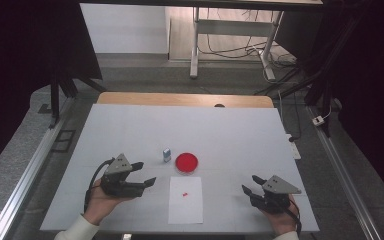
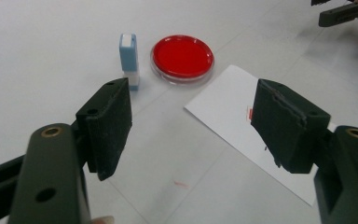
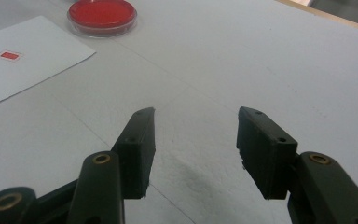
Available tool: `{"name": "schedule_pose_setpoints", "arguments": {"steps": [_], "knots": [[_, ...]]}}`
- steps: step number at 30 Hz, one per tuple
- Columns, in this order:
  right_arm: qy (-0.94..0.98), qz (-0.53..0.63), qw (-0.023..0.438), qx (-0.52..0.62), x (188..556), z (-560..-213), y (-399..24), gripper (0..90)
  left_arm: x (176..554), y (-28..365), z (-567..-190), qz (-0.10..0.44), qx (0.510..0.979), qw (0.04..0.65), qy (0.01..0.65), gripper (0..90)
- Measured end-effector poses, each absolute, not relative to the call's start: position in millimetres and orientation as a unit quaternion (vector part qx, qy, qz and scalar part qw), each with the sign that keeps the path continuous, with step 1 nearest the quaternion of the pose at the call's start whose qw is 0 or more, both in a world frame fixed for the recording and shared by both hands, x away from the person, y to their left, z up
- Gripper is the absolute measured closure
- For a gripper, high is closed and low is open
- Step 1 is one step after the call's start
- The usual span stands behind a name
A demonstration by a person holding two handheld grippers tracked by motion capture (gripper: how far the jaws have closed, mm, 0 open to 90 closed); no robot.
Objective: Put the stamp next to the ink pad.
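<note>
the high view lays out the whole white table [image 1: 130,125]: the left gripper [image 1: 146,173] sits lower left of centre, the right gripper [image 1: 250,184] at the lower right, and between them a white sheet of paper [image 1: 186,205] bearing a small red mark [image 1: 185,193]. just above the sheet's upper edge stands a round shallow clear dish [image 1: 186,163] filled with flat red content, and just left of it a small light-blue and white block [image 1: 167,154], apart from the dish.

the left gripper view brings detail that the high view lacks: the block [image 2: 129,60], in the upper left of centre, is blue with a white end cap and a white lower part, lying lengthwise beside the dish [image 2: 182,58]; the dish shows a clear rim around an even red fill. the paper's corner [image 2: 223,112] points between the jaws, and a faint red smear [image 2: 181,185] marks the table near the bottom centre. the left gripper [image 2: 193,126] is spread wide with nothing between its pads. the other gripper's jaw tips show in the upper right corner.

the right gripper view shows the dish [image 3: 101,17] at the top left, the paper [image 3: 23,60] at the left with its red mark as a small rectangle [image 3: 8,55]. the right gripper [image 3: 196,116] is parted about halfway, holding nothing, bare table beneath.
</note>
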State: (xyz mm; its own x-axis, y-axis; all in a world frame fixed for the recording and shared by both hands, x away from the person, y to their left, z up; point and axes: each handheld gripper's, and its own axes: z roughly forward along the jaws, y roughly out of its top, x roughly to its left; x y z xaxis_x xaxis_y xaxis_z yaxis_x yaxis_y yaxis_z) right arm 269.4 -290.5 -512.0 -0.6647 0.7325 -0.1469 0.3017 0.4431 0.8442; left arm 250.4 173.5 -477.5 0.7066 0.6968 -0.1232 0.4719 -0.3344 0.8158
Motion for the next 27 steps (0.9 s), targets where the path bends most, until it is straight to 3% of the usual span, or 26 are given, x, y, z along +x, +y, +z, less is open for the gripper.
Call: {"name": "schedule_pose_setpoints", "arguments": {"steps": [11,27], "knots": [[0.810,0.416,0.259,0.321,271.8,-514.2,-298.4,46.3,235.6,184.5,-499.2,0.118,0.810,0.433,0.377,30.0],[0.812,0.419,0.256,0.316,272.3,-515.0,-298.0,46.3,231.4,187.9,-501.2,0.118,0.810,0.432,0.379,30.0]]}}
